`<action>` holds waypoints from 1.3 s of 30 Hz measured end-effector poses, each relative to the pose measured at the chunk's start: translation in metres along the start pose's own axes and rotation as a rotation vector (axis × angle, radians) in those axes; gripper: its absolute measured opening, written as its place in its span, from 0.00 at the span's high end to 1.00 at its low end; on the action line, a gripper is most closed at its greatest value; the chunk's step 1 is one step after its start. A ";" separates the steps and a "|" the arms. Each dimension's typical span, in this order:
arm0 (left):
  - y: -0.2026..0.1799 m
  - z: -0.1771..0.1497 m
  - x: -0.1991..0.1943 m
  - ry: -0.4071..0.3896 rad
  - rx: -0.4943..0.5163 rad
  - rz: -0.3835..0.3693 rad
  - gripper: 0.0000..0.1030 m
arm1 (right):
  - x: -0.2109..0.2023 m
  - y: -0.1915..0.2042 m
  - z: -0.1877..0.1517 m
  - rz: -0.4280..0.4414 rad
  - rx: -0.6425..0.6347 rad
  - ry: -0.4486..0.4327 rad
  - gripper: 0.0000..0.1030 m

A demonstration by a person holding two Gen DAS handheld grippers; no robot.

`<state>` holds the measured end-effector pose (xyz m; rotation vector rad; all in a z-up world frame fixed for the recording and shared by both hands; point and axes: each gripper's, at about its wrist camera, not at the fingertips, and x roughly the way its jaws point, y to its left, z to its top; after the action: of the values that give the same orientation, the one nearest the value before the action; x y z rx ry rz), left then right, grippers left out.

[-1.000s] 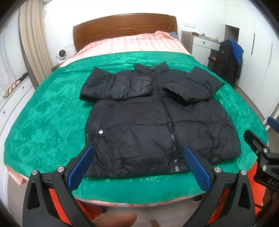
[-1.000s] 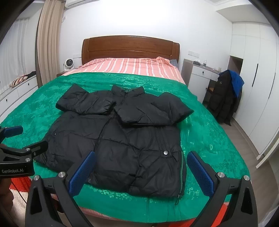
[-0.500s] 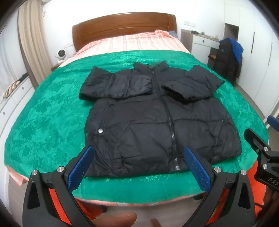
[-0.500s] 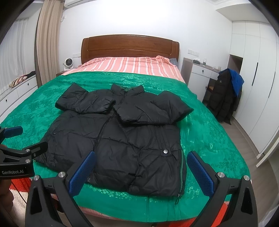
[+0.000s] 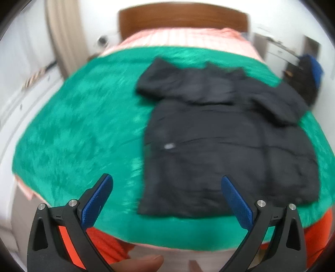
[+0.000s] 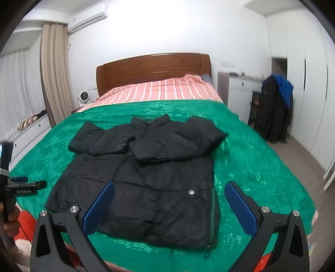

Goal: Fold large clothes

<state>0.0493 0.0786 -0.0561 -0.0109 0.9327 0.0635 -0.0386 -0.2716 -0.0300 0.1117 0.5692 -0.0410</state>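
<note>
Black puffer jacket [image 6: 146, 167] lies flat on the green blanket [image 6: 251, 167] of the bed, both sleeves folded across its chest. I see my left gripper [image 5: 167, 200] and my right gripper [image 6: 169, 203] above the near edge, jaws spread wide, holding nothing. My left view is blurry.

I see a bedroom with white walls and a wooden headboard [image 6: 153, 69] behind a bed spread with a green cover [image 6: 247, 159] and a pink striped sheet [image 6: 161, 90]. Beige curtains [image 6: 54, 69] hang at left under an air conditioner [image 6: 88, 19], above low white drawers [image 6: 31, 134]. On the right stand a white wardrobe [image 6: 314, 83], a desk [image 6: 240, 94] and a grey wood floor [image 6: 301, 154].
</note>
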 end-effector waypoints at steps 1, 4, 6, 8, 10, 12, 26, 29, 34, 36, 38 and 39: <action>0.019 0.001 0.018 0.049 -0.039 -0.022 0.00 | 0.012 -0.011 -0.003 0.019 0.012 0.042 0.00; 0.059 -0.003 0.070 0.215 -0.138 -0.150 0.01 | 0.061 -0.047 -0.029 0.063 0.085 0.244 0.00; 0.065 -0.008 0.094 0.299 -0.149 -0.251 0.01 | 0.088 -0.067 -0.053 0.066 0.157 0.342 0.00; 0.058 -0.012 0.102 0.311 -0.118 -0.332 0.01 | 0.108 -0.075 -0.072 0.103 0.202 0.403 0.00; 0.044 -0.015 0.109 0.315 -0.061 -0.352 0.02 | 0.123 -0.075 -0.081 0.145 0.222 0.426 0.00; 0.032 -0.018 0.115 0.318 -0.013 -0.329 0.50 | 0.138 -0.075 -0.086 0.166 0.238 0.474 0.08; 0.026 -0.061 0.048 0.287 0.139 -0.203 0.84 | 0.091 -0.064 -0.090 0.100 0.175 0.497 0.75; 0.023 -0.069 0.051 0.289 0.146 -0.182 0.83 | 0.095 -0.068 -0.107 0.103 0.211 0.507 0.74; 0.012 -0.086 0.060 0.278 0.175 -0.130 0.76 | 0.108 -0.071 -0.111 0.087 0.201 0.503 0.68; 0.007 -0.087 0.052 0.265 0.214 -0.086 0.65 | 0.103 -0.073 -0.110 0.070 0.185 0.489 0.54; 0.003 -0.082 0.036 0.249 0.248 -0.052 0.59 | 0.093 -0.076 -0.109 0.049 0.176 0.476 0.31; 0.005 -0.075 0.025 0.230 0.262 -0.036 0.57 | 0.085 -0.080 -0.109 0.029 0.171 0.453 0.30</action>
<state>0.0035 0.0819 -0.1206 0.2116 1.1645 -0.0961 -0.0314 -0.3392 -0.1747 0.3005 1.0164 -0.0363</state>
